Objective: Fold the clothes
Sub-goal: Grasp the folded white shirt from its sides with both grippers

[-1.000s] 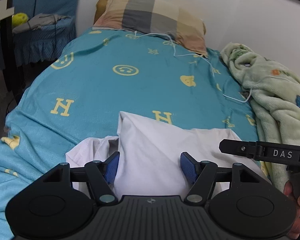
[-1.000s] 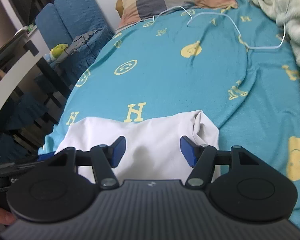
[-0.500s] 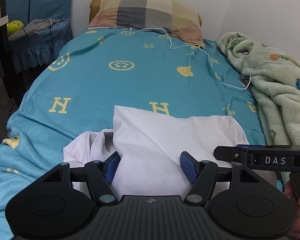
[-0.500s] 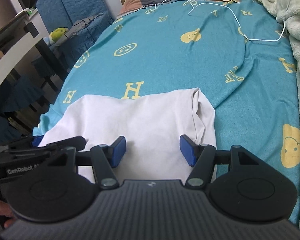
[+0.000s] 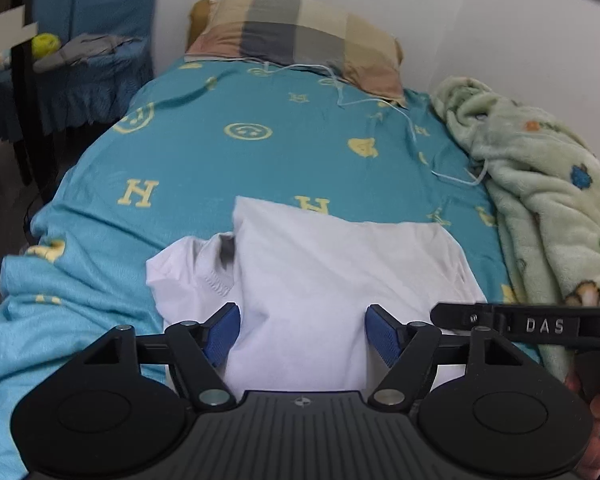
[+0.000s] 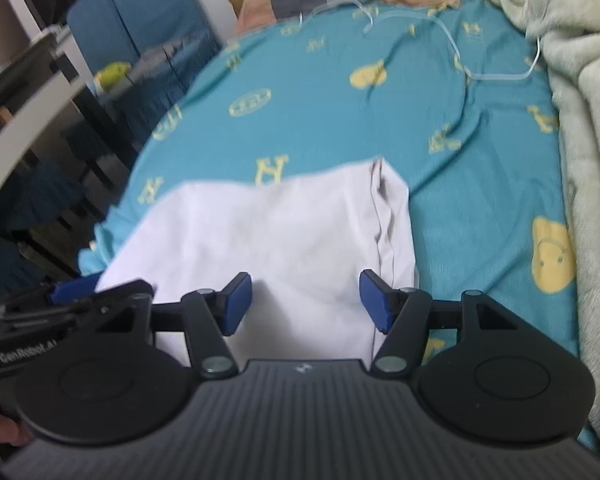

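A white garment (image 5: pixel 332 272) lies partly folded on the teal bedspread (image 5: pixel 228 160) near the bed's front edge. Its collar part (image 5: pixel 204 264) sticks out at the left from under the folded layer. My left gripper (image 5: pixel 302 334) is open and empty, just above the garment's near part. In the right wrist view the same garment (image 6: pixel 276 236) shows with a seam along its right edge. My right gripper (image 6: pixel 305 302) is open and empty over the garment's near right part. The right gripper also shows at the right of the left wrist view (image 5: pixel 532 326), and the left gripper at the left of the right wrist view (image 6: pixel 60 308).
A plaid pillow (image 5: pixel 296 32) lies at the bed's head. A green fleece blanket (image 5: pixel 548 208) is heaped along the right side. A white cable (image 6: pixel 460 56) runs across the bedspread. Blue-covered chairs (image 5: pixel 80 64) and dark furniture (image 6: pixel 28 120) stand left of the bed.
Both grippers stayed open and drew back a little from the garment, with the views shifting. The garment lies folded where it was set down.
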{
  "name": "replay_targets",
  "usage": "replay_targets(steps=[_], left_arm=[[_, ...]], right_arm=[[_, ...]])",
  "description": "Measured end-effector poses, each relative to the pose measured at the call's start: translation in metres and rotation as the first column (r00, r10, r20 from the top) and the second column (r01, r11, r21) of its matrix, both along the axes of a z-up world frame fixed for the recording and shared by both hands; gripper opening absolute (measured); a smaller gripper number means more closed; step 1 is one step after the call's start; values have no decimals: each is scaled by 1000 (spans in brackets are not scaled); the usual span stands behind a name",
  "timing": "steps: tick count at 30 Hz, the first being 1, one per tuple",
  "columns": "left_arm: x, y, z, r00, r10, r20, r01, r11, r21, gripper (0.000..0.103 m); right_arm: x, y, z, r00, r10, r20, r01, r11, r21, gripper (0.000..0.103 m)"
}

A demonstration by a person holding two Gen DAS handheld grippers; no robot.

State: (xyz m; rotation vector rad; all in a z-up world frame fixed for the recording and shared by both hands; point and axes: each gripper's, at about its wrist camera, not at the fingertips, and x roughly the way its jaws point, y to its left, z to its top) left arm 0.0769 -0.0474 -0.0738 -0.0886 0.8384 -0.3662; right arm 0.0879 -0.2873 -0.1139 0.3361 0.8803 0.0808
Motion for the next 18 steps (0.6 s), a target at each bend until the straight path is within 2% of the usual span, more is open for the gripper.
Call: replay_targets(steps=[2, 5, 7, 9, 12, 15, 18], left_arm=[[-7, 6, 3, 999, 38, 5, -38, 999, -23, 70], [-24, 16, 16, 998, 65, 22, -64, 996, -66, 73], [-34, 27, 21, 996, 87, -12, -88, 986, -145, 79], [-40, 39, 18, 989, 115, -98, -136, 957, -255, 81], [-43, 53, 0, 962, 125, -245, -215, 897, -386, 81], [-35, 59, -22, 924, 133, -359, -294, 847, -443, 80], [-26, 63, -45, 878, 152, -455, -385, 788, -481, 73]], right_arm=[[2, -1, -5, 1000, -3, -8, 3, 1000, 11, 62], [-3, -9, 1, 999, -34, 8, 33, 998, 62, 62], [-9, -15, 7, 998, -55, 19, 53, 993, 106, 63], [-15, -21, 12, 997, -71, 26, 66, 987, 146, 63], [-20, -31, 16, 995, -99, 20, 92, 966, 242, 63], [-22, -39, 16, 992, -126, -2, 118, 928, 354, 64], [-25, -44, 10, 987, -151, -47, 155, 872, 465, 64]])
